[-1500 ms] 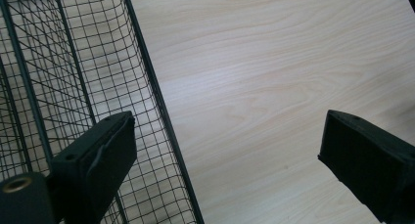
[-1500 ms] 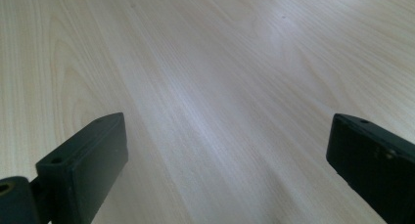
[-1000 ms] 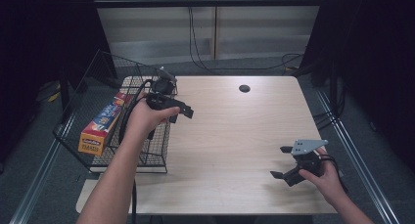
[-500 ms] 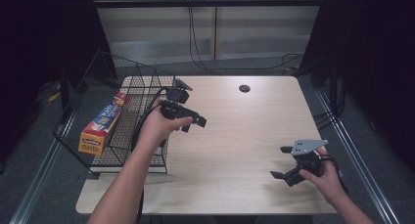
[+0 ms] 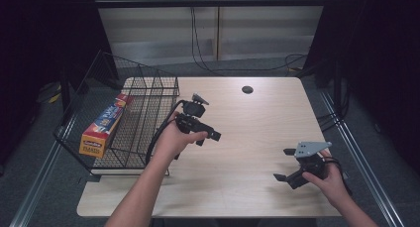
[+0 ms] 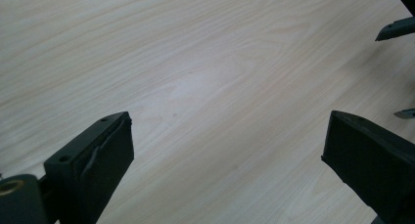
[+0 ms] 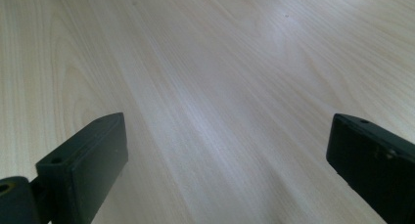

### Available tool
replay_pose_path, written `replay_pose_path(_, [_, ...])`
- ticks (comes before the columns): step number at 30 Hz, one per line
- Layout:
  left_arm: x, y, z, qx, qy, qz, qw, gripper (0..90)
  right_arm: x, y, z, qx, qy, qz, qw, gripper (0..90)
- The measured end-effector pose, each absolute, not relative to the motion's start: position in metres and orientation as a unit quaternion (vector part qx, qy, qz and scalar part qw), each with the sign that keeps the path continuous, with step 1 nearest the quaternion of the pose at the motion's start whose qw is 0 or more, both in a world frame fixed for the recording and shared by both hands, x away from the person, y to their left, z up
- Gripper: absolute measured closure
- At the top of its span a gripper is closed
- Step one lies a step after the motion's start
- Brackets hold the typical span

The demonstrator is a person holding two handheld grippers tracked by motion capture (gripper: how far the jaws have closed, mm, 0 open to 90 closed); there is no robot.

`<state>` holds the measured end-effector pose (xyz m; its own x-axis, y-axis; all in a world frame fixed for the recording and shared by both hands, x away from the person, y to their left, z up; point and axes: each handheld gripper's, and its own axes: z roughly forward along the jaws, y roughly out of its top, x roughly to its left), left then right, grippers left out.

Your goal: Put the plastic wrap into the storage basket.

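Note:
My left gripper [image 5: 210, 136] is held over the wooden table [image 5: 257, 118], just right of the wire basket [image 5: 143, 133]. In the left gripper view its jaws stand wide apart with nothing but bare wood between them, so the left gripper [image 6: 227, 150] is open. My right gripper [image 5: 283, 165] rests near the table's front right corner, pointing left. The right gripper [image 7: 225, 155] is open too, with only tabletop between its jaws. An orange and blue box [image 5: 101, 130] lies along the basket's left side.
A dark round hole [image 5: 247, 89] sits near the table's far edge. Cables hang behind the table. The tips of the other gripper [image 6: 397, 29] show at the right edge of the left gripper view. The floor around is grey carpet.
My left gripper has moved right and toward the front, from above the basket out over the tabletop. The right gripper has stayed in place.

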<state>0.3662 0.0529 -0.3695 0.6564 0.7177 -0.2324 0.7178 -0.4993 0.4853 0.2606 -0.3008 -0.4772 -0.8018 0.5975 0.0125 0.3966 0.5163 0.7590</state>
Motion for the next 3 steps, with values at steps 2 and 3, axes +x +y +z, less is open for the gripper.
replay_pose_path(2, [0.3655, 0.0512, -0.3718, 0.865, 0.414, 0.001, 0.282, 4.6, 0.2607, -0.3004, -0.4776, 0.289, 0.862, 0.397, 0.127, 1.7])
replay_pose_path(3, [0.3644, 0.0491, -0.3742, 0.863, 0.418, 0.001, 0.285, 4.6, 0.2607, -0.3004, -0.4776, 0.289, 0.862, 0.397, 0.127, 1.7])
